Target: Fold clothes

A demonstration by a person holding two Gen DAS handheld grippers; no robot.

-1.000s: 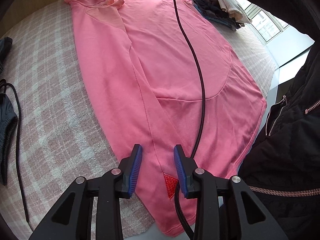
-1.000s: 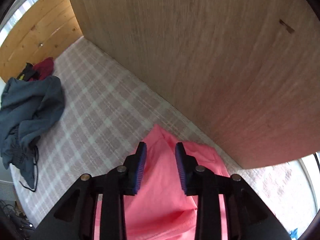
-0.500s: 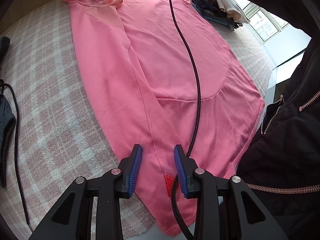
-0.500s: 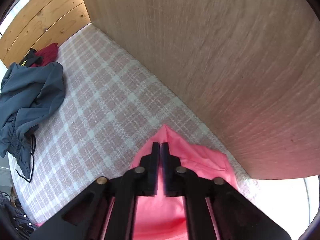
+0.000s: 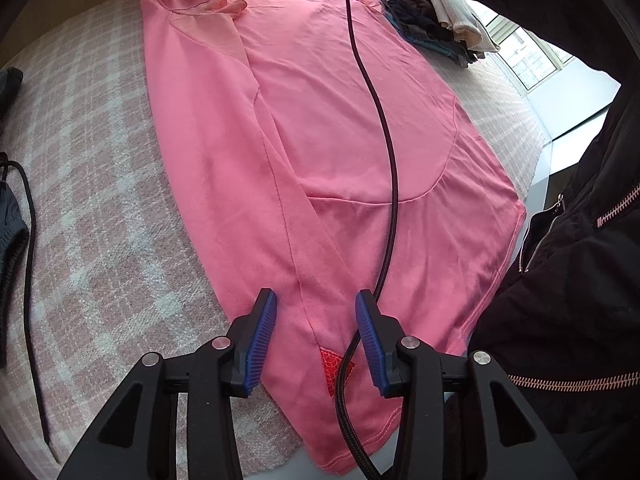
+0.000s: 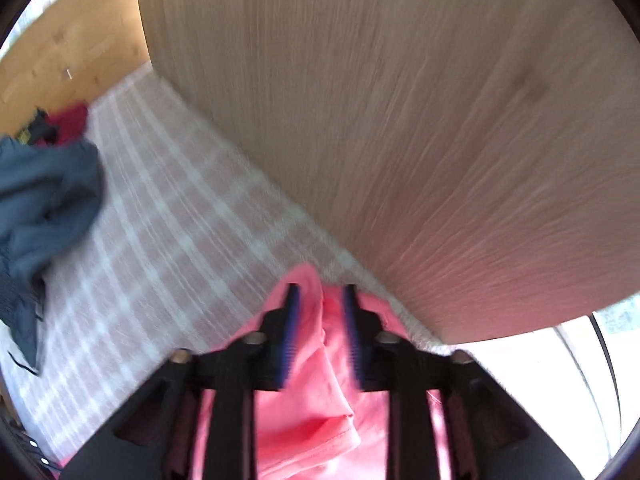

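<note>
A pink T-shirt lies flat on the pink-and-white checked bedspread, one side folded inward. The left gripper hovers over its hem near a red triangular patch, jaws having just widened, nothing pinched. The right gripper, blurred, has just reopened over the shirt's far end beside a wooden headboard; the cloth seems loose between its jaws.

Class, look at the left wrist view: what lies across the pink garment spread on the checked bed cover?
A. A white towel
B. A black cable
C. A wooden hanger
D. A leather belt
B: a thin black cable runs lengthwise over the pink garment toward the left gripper.
</note>
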